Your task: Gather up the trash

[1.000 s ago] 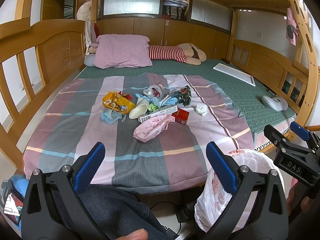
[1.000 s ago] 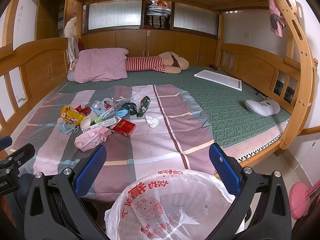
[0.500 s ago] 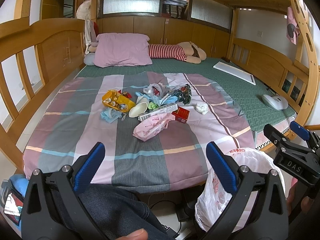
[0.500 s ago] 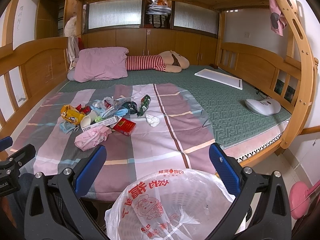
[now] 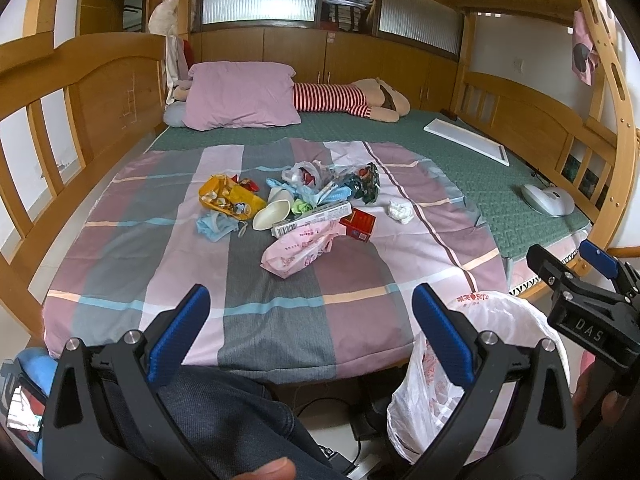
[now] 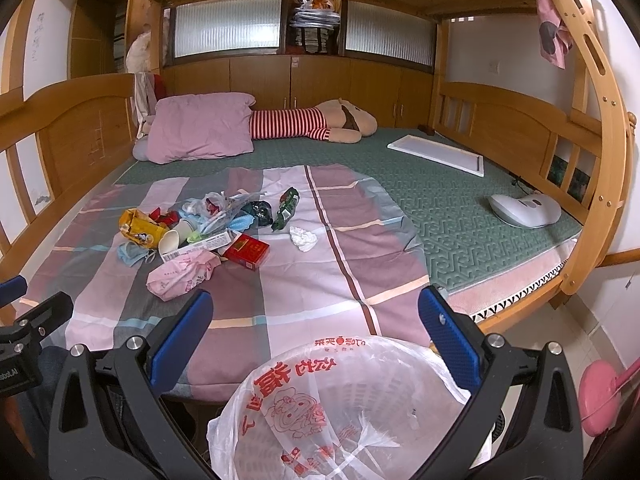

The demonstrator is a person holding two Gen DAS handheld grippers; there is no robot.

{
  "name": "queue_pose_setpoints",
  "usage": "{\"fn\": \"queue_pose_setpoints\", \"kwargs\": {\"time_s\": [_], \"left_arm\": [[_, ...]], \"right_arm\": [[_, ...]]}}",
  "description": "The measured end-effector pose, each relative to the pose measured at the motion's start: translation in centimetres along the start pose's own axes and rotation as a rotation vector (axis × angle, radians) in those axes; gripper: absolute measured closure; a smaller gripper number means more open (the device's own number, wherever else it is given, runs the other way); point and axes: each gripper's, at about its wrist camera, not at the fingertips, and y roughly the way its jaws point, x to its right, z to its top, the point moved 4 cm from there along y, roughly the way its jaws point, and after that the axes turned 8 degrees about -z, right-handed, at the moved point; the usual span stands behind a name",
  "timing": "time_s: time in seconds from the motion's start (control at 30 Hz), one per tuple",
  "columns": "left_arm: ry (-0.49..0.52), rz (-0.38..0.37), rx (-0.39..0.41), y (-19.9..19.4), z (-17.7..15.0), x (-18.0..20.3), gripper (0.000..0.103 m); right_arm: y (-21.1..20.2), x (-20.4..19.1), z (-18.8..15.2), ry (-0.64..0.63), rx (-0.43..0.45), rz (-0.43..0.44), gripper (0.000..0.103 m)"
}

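Left wrist view: "DAS" on right hand-held gripper (image 5: 592,258).

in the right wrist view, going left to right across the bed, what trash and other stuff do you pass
yellow snack bag → pink plastic bag → red box → green wrapper → crumpled white tissue → white board → white device

Pink-and-grey plaid sheet (image 5: 280,280), green mat (image 5: 480,168), red box (image 6: 246,254), yellow wrapper (image 5: 228,200)
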Motion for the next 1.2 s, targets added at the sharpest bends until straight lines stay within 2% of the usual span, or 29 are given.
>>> {"fn": "queue_pose_setpoints", "kwargs": {"time_s": [0.7, 0.87, 1.0, 1.03, 1.07, 1.13, 1.17, 1.2], "left_arm": [[-0.004, 0.005, -0.019, 0.5, 0.1, -0.6, 0.003], [-0.004, 0.021, -0.037, 1.9, -0.2, -1.2, 0.003], [-0.011, 0.093, -0.049, 4.7, 0.4, -3.0, 0.003], [-0.039, 0.096, -0.066, 5.7, 0.9, -4.1, 0.003], [-0.07, 0.083, -0.088, 6.6, 1.4, -5.0, 0.003], [-0.214, -0.035, -0.158, 9.4, 2.4, -7.8, 0.023], [-0.31, -0.096, -0.187, 10.8, 2.8, -9.4, 0.053], [-0.439, -0.128, -0.226, 12.7, 3.0, -11.6, 0.06]], "right_arm": [[0.1, 0.1, -0.1, 0.0, -0.006, -0.001, 0.002], [0.1, 0.2, -0.2, 0.002, 0.008, 0.006, 0.002], [2.3, 0.3, -0.3, -0.004, -0.065, 0.021, 0.002], [3.9, 0.3, -0.6, -0.013, -0.126, 0.021, 0.002], [4.4, 0.4, -0.6, -0.006, -0.145, 0.024, 0.002], [5.1, 1.5, -0.6, 0.063, -0.143, -0.005, 0.002], [5.3, 1.6, -0.3, 0.067, -0.134, -0.002, 0.002], [5.8, 1.5, 0.1, 0.056, -0.135, -0.004, 0.003]]}}
